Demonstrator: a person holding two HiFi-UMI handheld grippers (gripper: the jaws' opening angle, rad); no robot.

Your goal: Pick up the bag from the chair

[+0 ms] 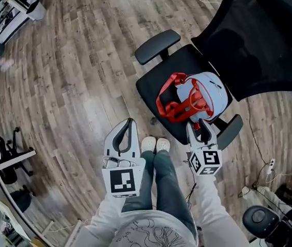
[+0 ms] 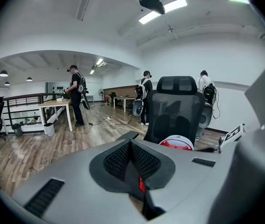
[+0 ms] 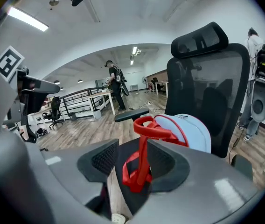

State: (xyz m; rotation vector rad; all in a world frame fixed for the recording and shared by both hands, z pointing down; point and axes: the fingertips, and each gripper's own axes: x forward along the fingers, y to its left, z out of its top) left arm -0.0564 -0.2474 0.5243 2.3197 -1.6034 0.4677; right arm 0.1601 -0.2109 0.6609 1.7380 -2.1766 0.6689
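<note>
Hovering at the chair, I keep my right hand-held gripper wide around the bag's red strap; my left hand-held gripper is closed and empty.

Wood-plank floor, white walls, ceiling strip lights, wooden desk by black railing
</note>
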